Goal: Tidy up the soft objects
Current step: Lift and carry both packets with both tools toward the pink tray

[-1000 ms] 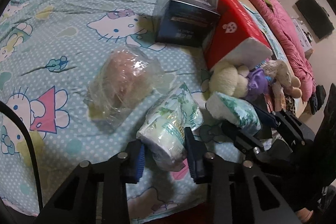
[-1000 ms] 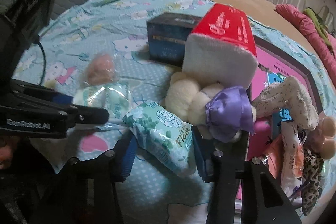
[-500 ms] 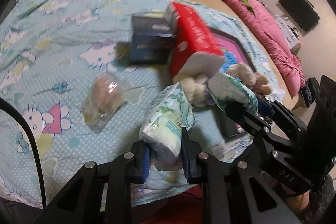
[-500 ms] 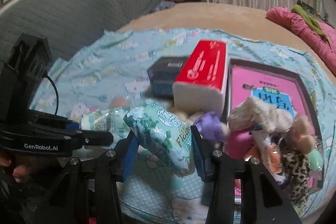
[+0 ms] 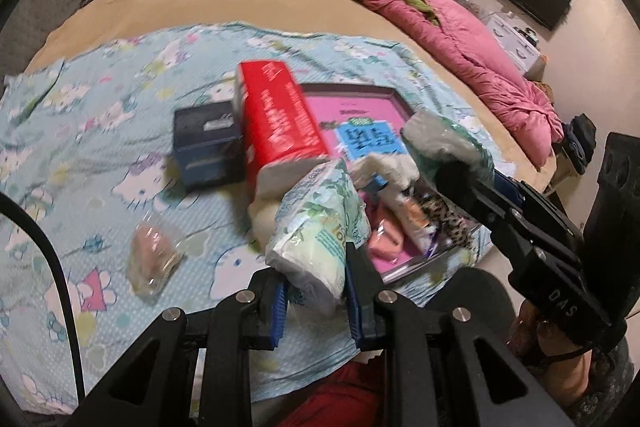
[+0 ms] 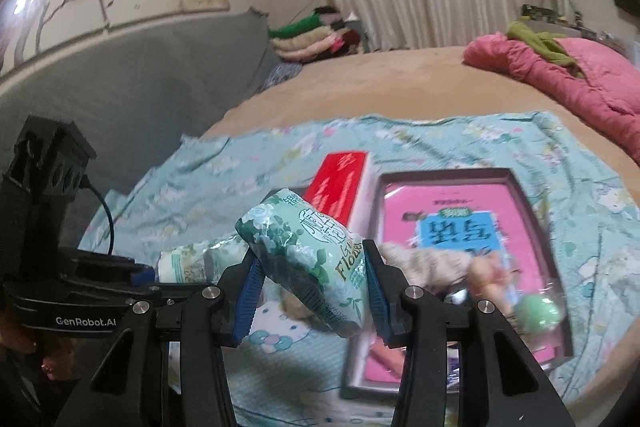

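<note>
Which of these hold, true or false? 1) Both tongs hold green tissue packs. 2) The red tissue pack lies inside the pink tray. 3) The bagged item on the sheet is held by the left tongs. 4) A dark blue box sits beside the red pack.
1) True: the left tongs and right tongs each clamp a green tissue pack.
2) False: the red tissue pack lies on the sheet, beside the pink tray.
3) False: the clear-bagged item lies loose on the sheet.
4) True: the dark blue box touches it.
</note>
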{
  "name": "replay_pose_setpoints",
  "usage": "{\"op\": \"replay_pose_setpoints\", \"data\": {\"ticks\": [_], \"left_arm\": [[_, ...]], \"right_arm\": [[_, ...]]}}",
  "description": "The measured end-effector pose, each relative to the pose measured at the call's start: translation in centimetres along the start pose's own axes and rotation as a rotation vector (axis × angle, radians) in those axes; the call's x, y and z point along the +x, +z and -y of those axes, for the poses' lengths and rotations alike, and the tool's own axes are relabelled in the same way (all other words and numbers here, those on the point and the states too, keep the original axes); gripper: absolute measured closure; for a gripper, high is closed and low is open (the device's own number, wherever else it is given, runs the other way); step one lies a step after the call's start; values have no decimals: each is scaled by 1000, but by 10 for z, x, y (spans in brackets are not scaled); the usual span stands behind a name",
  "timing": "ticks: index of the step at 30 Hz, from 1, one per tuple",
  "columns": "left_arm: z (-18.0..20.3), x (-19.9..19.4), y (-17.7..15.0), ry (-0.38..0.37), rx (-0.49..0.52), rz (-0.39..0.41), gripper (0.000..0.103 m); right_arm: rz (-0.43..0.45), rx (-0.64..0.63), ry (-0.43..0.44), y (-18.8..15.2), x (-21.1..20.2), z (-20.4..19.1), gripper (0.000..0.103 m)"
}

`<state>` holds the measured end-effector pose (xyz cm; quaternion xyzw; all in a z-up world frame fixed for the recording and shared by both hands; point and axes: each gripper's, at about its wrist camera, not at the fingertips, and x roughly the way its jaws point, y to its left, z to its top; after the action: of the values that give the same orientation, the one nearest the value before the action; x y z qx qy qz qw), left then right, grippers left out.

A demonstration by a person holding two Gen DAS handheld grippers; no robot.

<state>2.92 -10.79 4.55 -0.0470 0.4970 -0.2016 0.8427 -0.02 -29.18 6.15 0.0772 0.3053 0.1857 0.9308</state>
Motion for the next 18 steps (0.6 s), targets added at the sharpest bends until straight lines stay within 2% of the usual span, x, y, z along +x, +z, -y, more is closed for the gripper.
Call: {"op": "replay_pose_setpoints", "data": {"ticks": [9, 18], "left_arm": [[46, 1, 26, -23, 88, 31, 78], [77, 29, 30, -31, 147, -8, 79]], "right_arm": [[96, 96, -109, 12, -40, 52, 55], [137, 170, -180, 11, -56, 87, 54]]}}
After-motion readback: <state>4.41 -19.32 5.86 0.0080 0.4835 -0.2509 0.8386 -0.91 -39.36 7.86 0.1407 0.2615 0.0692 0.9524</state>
